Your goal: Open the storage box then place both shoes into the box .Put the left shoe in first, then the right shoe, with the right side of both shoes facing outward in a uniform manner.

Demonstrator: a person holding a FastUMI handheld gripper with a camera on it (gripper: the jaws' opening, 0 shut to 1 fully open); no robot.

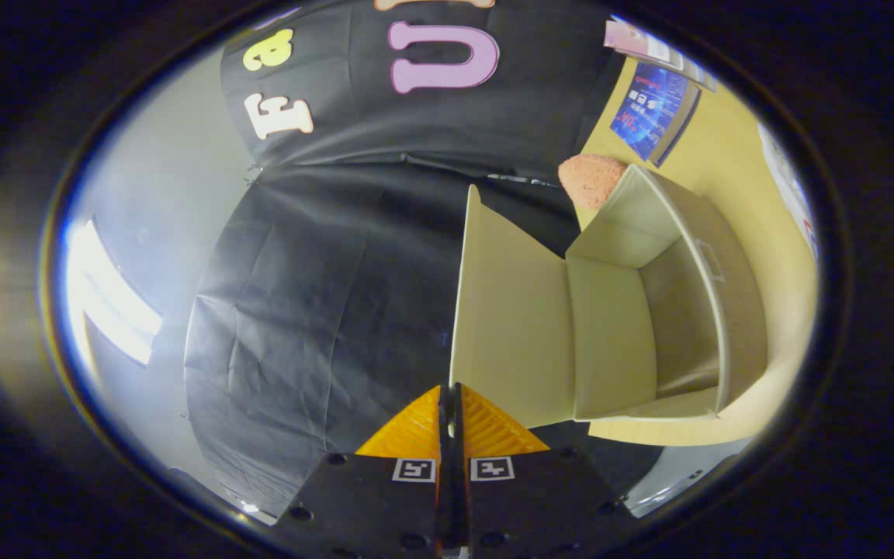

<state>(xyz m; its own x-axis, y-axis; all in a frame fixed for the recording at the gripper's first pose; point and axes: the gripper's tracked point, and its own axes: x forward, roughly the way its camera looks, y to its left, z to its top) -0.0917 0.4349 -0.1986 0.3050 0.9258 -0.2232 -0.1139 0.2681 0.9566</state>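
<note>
Our gripper (451, 415) has its fingers pressed together on the bottom edge of the lid (509, 326), holding it swung up so the box (695, 310), just beyond on the table (757, 202), stands open for shoes.

Gripper (452, 404) fingers apparently pinch the open storage box (610, 326) flap.
</note>
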